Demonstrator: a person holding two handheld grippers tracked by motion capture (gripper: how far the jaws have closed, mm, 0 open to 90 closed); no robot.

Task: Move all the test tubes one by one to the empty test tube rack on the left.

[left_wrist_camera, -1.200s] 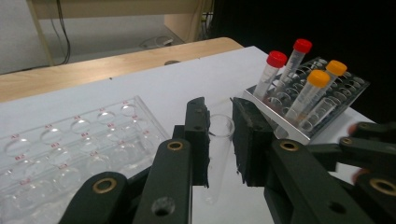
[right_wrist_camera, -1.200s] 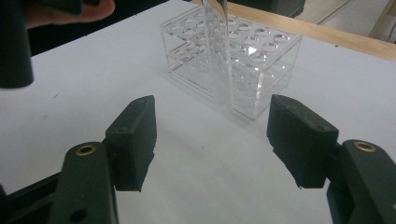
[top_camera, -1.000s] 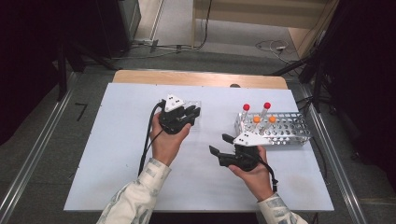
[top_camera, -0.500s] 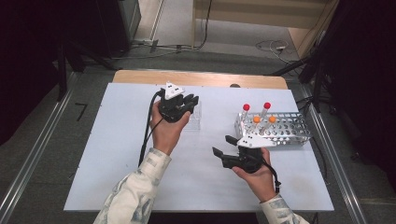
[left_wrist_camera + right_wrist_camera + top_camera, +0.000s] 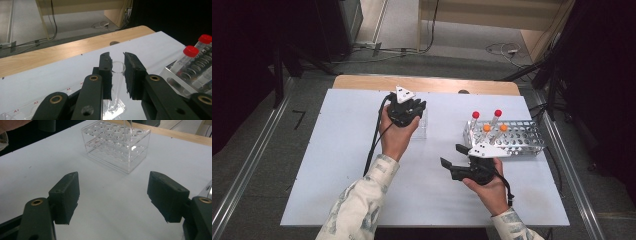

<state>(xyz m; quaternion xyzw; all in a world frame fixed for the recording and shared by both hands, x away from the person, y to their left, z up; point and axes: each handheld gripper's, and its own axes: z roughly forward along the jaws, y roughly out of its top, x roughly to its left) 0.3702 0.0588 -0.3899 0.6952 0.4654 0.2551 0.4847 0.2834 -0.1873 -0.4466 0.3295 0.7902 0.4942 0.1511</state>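
My left gripper [image 5: 416, 108] is shut on a clear open-topped tube [image 5: 117, 80]. The tube stands upright with its foot in the clear plastic rack [image 5: 423, 128] at the table's middle back. My right gripper [image 5: 452, 155] hovers low over the table in front of the metal rack [image 5: 524, 144]; its jaws have just been opening, and nothing is between them [image 5: 113, 195]. In the right gripper view the clear rack [image 5: 117, 147] lies straight ahead. Two red-capped tubes [image 5: 475, 116] and two orange-capped tubes [image 5: 486, 128] stand in the metal rack.
The white table top [image 5: 337, 165] has a wooden strip [image 5: 362, 82] along its far edge. The metal rack [image 5: 175, 77] stands at the right of the left gripper view. Cables trail from both grippers toward the person.
My left hand has moved away from the person, toward the table's far side, with the clear tube in its jaws. The right gripper's jaws stand wider apart; that hand has stayed put.
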